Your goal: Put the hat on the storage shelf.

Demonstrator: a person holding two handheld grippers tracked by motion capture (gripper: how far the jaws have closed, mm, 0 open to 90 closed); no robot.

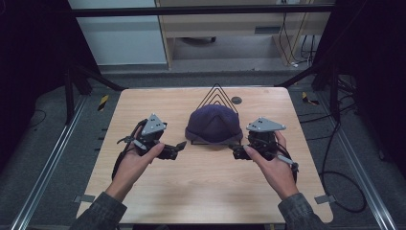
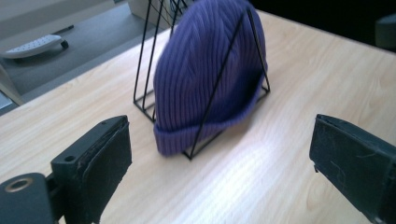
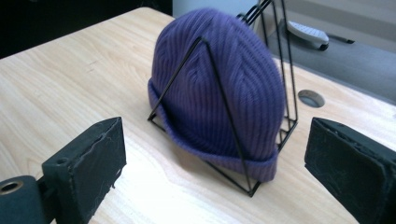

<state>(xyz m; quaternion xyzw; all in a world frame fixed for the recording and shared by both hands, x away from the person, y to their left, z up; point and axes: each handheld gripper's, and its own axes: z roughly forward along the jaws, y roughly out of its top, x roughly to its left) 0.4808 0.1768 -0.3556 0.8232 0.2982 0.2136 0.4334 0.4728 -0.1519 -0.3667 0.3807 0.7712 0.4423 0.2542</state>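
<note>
A purple ribbed beanie (image 1: 213, 123) is draped over a black wire rack (image 1: 216, 93) of nested triangles at the middle of the wooden table (image 1: 201, 187). My left gripper (image 1: 177, 148) is held just left of the hat, jaws pointing at it and open. My right gripper (image 1: 235, 151) mirrors it on the right side, also open. In the left gripper view the beanie (image 2: 205, 70) stands ahead between the wide-apart pads (image 2: 109, 158), with the rack's front wire (image 2: 189, 155) crossing it. The right gripper view has the beanie (image 3: 219, 84) and rack (image 3: 250, 191) ahead of its spread pads (image 3: 98, 158). Nothing is gripped.
A round cable hole (image 1: 236, 100) sits in the table just behind the rack on the right. Metal rails (image 1: 57, 153) run along both sides of the table. Cables (image 1: 335, 158) lie on the floor at the right. The near half of the table is bare wood.
</note>
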